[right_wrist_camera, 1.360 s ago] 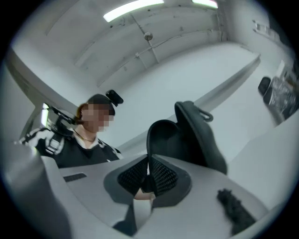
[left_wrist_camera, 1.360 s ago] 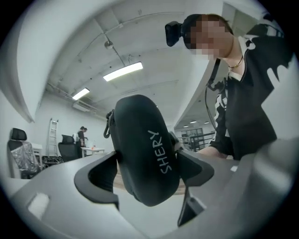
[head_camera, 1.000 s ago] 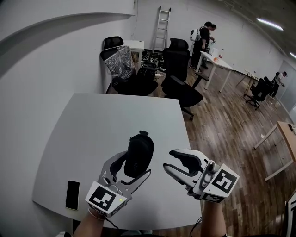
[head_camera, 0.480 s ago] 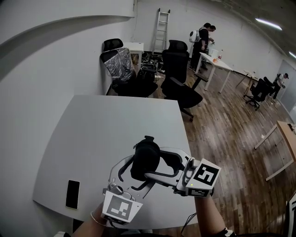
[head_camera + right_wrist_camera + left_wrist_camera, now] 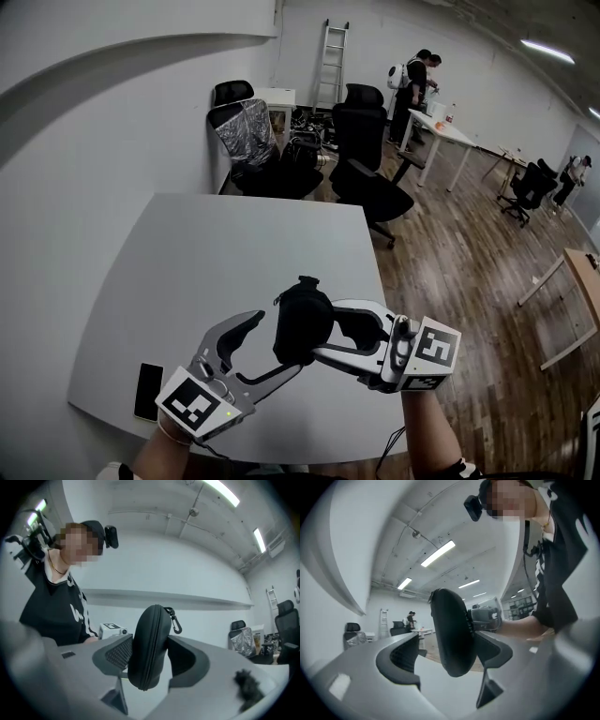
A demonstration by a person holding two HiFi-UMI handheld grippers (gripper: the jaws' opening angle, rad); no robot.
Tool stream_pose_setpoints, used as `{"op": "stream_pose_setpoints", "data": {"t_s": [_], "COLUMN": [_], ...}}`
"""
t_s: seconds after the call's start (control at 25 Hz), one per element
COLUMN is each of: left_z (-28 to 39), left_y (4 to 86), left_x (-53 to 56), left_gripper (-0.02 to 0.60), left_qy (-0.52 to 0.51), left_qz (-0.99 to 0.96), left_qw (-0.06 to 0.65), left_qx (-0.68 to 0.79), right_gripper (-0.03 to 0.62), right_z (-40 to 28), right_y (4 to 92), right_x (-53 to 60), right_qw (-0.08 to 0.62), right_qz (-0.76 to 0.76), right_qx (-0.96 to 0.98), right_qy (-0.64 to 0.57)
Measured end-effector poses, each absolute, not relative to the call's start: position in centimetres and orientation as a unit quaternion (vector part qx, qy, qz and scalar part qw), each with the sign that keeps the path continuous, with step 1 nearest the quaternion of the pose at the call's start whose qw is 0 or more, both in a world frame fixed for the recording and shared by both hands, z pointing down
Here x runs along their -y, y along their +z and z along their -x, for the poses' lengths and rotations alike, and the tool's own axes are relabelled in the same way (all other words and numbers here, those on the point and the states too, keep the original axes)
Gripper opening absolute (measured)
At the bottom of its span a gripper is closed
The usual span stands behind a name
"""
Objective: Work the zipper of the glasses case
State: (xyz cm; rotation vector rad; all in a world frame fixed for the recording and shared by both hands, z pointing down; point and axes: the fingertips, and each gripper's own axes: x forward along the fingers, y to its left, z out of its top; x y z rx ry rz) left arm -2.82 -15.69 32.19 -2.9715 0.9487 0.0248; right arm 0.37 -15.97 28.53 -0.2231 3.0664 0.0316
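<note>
Jaws of the right gripper (image 5: pixel 147 660) have just been closing and now pinch the black oval zip-up fabric glasses case (image 5: pixel 149 639) across its flat sides, both pads on it. Jaws of the left gripper (image 5: pixel 447 656) stand wide. The case sits between them, but we see a clear gap at one pad, so no grip there.

Change: a second ago the left gripper carried the case alone and the right gripper hung empty beside it, lower right of the head view. Now the right one has come in and taken the case, and the left has dropped toward the lower left.

The case is up in the air, edge-on, lower centre of the head view, over the near edge of the light grey desk (image 5: pixel 234 253), with a small metal clip (image 5: pixel 174 620) at its top. The zipper seam (image 5: pixel 149 653) faces the right gripper view and looks shut as far as we can see.

We judge this a handover: the left is freed to go for the zipper pull, which we can't pick out. A black phone (image 5: pixel 148 392) lies on the desk, lower left.
</note>
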Motion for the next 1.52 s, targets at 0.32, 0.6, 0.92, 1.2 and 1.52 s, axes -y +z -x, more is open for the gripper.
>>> {"op": "stream_pose_setpoints", "data": {"t_s": [0.32,0.6,0.92,1.2,1.52], "left_z": [-0.4,1.1,0.7,0.2,0.6], "left_y": [30.9,35.3,38.0,38.4,38.3], "left_x": [12.7,16.2,17.4,16.9,17.0], "left_gripper": [0.296,0.281,0.281,0.281,0.279], "left_qy": [-0.007,-0.118,-0.268,-0.28,-0.298], "left_qz": [0.988,0.956,0.879,0.87,0.858], "left_qw": [-0.03,-0.069,0.038,0.011,0.029], "left_qx": [-0.149,-0.26,-0.392,-0.407,-0.418], "right_gripper": [0.249,0.249,0.25,0.249,0.247], "right_z": [-0.1,-0.2,4.3,4.8,5.4], "right_y": [27.2,27.2,27.3,29.9,30.0], "right_x": [11.8,14.6,14.0,13.6,14.0], "right_qw": [0.041,-0.08,-0.334,-0.428,-0.427], "right_qz": [-0.025,0.14,0.197,0.186,0.199], "right_qx": [-0.998,-0.971,-0.833,-0.76,-0.728], "right_qy": [0.05,0.176,0.394,0.452,0.498]}}
